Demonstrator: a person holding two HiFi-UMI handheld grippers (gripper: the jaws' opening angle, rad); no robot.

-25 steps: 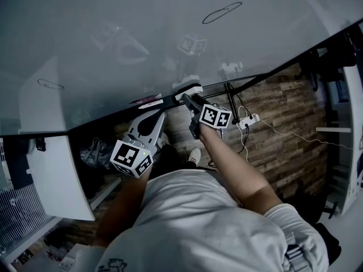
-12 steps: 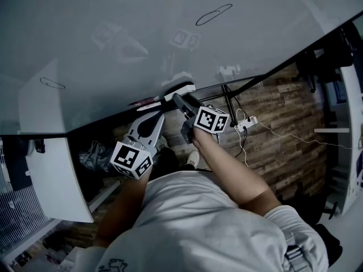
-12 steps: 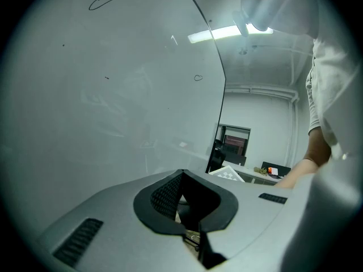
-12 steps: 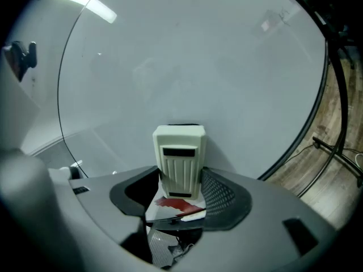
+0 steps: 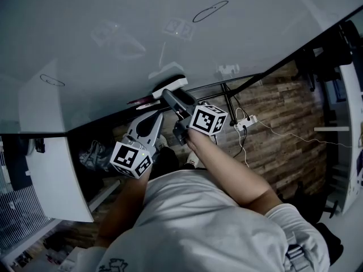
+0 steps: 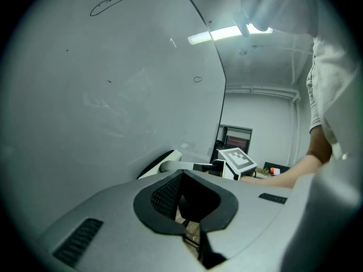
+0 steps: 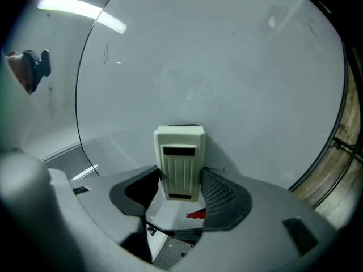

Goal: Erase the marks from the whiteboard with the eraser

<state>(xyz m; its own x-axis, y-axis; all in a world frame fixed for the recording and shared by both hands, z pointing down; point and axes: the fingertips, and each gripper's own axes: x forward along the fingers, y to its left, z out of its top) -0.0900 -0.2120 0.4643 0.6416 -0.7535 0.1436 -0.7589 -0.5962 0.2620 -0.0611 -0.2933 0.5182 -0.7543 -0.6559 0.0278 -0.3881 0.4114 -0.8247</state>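
Starting at the right gripper (image 7: 180,181), the fingers are seen clamped on the cream, ribbed eraser (image 7: 179,158), which is held upright with its far end against the whiteboard (image 7: 238,67), low on the panel. The wiping face is hidden by the eraser's own body. Below the fingers, a red-tipped object (image 7: 195,213) is partly covered by the gripper and cannot be identified.

The fingers of the left gripper (image 6: 195,203) are drawn together, with only a narrow dark slit between them and nothing held. This gripper is kept just beside the right one, short of the board's lower edge.

In the head view, an oval mark (image 5: 210,11) is shown high on the board, well apart from the eraser, and a smaller oval mark (image 5: 51,80) lies near the left edge. Faint reflections of both marker cubes are visible on the glossy surface.

Beneath the board, a white power strip (image 5: 248,120) with trailing cables is seen on the wooden floor (image 5: 289,135). The person's white shirt (image 5: 198,220) fills the lower frame and covers both elbows.
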